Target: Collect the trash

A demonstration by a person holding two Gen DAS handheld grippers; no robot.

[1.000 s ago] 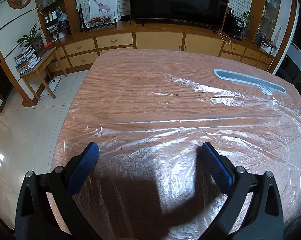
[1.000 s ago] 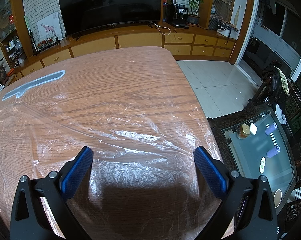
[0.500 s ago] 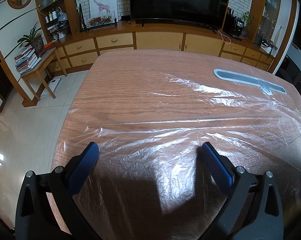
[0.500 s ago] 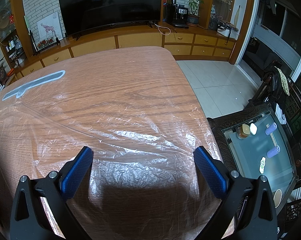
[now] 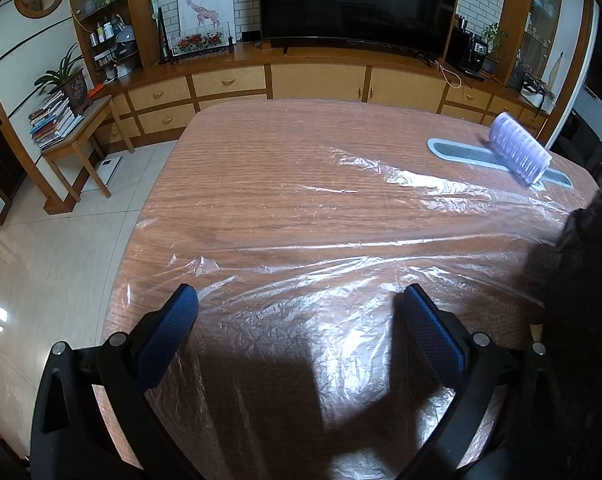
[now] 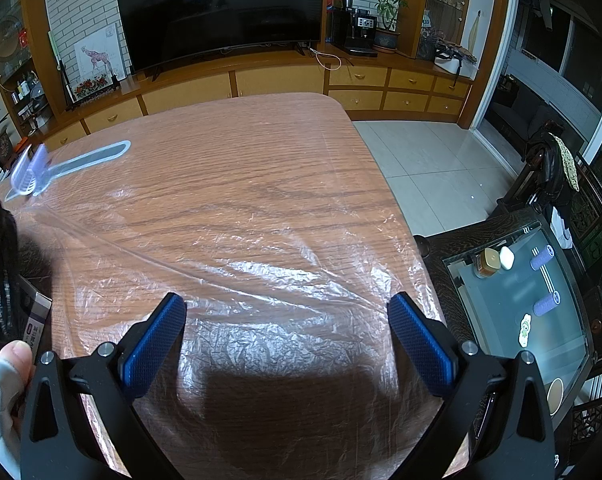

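Note:
A pale purple ribbed cylinder (image 5: pixel 519 148), blurred by motion, is over the far right of the wooden table (image 5: pixel 285 184) in the left wrist view; in the right wrist view it (image 6: pixel 29 170) is at the far left. My left gripper (image 5: pixel 301 320) is open and empty over the table's near edge. My right gripper (image 6: pixel 287 326) is open and empty over the near edge too. A bare hand (image 6: pixel 1 392) holds a small purple-labelled box (image 6: pixel 33 320) at the right wrist view's left edge.
Crinkled clear plastic film (image 5: pixel 341 280) covers the table. A grey elongated inset (image 5: pixel 497 156) lies at the far side. A dark-sleeved arm (image 5: pixel 581 264) reaches in from the right. A glass side table (image 6: pixel 521 304) with small items stands right of the table. Cabinets and a TV line the back wall.
The purple cylinder has appeared over the table near the grey inset, in motion. A dark-sleeved arm and a hand holding a small box have entered the views. Both grippers have stayed put.

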